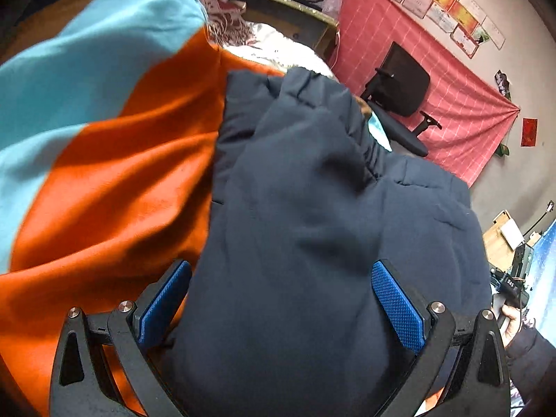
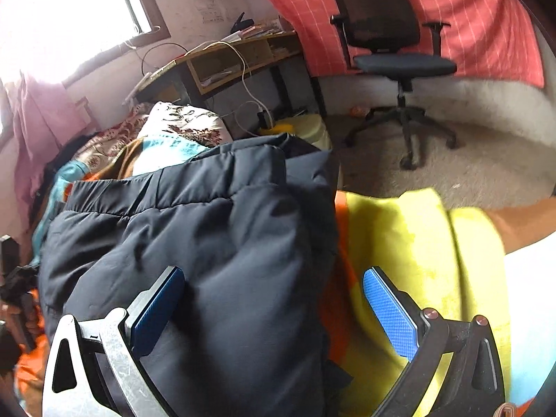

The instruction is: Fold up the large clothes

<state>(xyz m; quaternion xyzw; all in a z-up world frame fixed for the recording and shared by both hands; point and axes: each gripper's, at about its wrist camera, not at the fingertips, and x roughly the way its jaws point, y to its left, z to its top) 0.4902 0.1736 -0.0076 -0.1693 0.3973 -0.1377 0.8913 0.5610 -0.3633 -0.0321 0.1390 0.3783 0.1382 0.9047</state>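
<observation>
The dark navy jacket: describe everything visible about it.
The dark navy jacket is a padded, quilted garment of smooth, puffy fabric with stitched seams and a gathered elastic band. It lies bunched on an orange, blue and yellow blanket. Both grippers, left and right, stand open, its bulk between their fingers.

Ahead of you a pink grid-patterned cloth (image 2: 451,17) hangs across the pale wall, and a black office chair (image 2: 389,34) stands in front of it on a rough grey floor (image 2: 486,170). To your left there's a wooden desk (image 2: 236,59) with open shelves and white cables trailing down. Daylight is blazing through the window (image 2: 69,7), washing out that corner. Up high, a row of certificates (image 1: 444,3) is pinned along the wall.
</observation>
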